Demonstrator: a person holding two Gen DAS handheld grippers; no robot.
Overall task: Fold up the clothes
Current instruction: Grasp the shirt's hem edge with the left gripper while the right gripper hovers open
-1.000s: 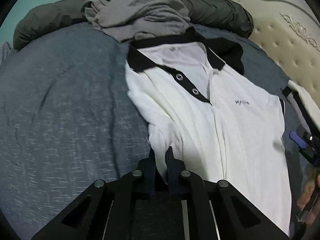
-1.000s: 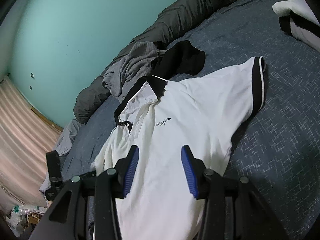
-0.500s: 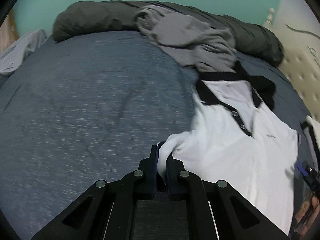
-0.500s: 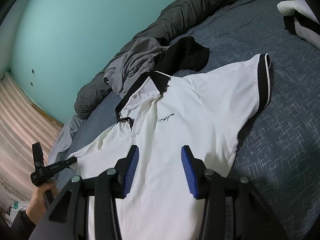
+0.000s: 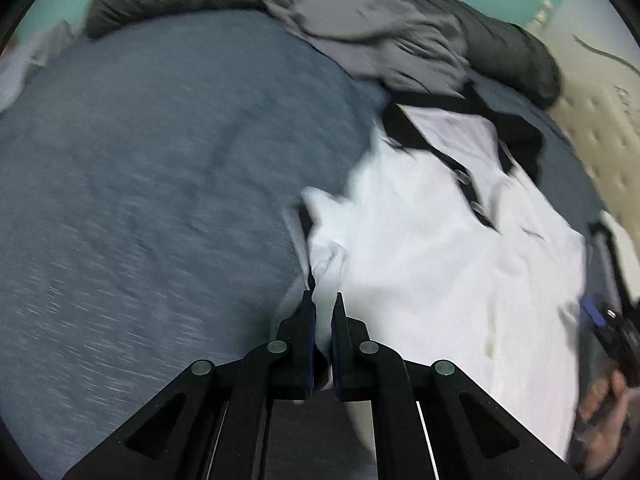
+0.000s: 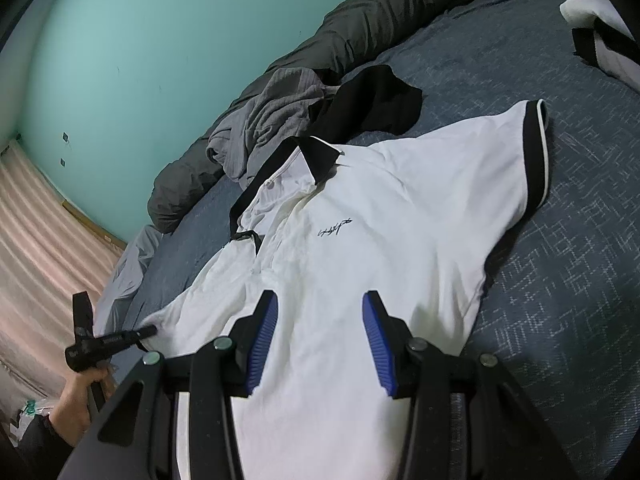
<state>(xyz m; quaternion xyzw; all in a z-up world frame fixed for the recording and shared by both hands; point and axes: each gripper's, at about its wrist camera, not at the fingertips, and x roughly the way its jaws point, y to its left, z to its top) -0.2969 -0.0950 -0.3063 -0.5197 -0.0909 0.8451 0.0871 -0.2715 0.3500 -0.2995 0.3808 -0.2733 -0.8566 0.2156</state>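
A white polo shirt point(image 5: 432, 248) point(image 6: 372, 240) with a black collar and black sleeve trim lies face up on the blue-grey bedspread point(image 5: 152, 184). My left gripper point(image 5: 323, 300) is shut on the white cloth of the shirt's sleeve and holds it stretched out sideways from the body. In the right wrist view the left gripper point(image 6: 150, 330) shows at the far left, a hand on its handle. My right gripper point(image 6: 320, 300) hovers over the shirt's lower front with its blue pads point(image 6: 266, 330) apart and nothing between them. The other sleeve point(image 6: 534, 148) lies flat.
A crumpled grey garment point(image 6: 272, 120) and a black one point(image 6: 372, 100) lie just past the collar. A dark grey rolled duvet point(image 6: 360, 36) runs along the teal wall. Another white and black garment point(image 6: 600, 40) sits at the far right, near a cream tufted headboard point(image 5: 600, 120).
My left gripper has pulled the bunched sleeve outward, away from the shirt's body, so that side now lies spread. The right gripper has stayed where it was.
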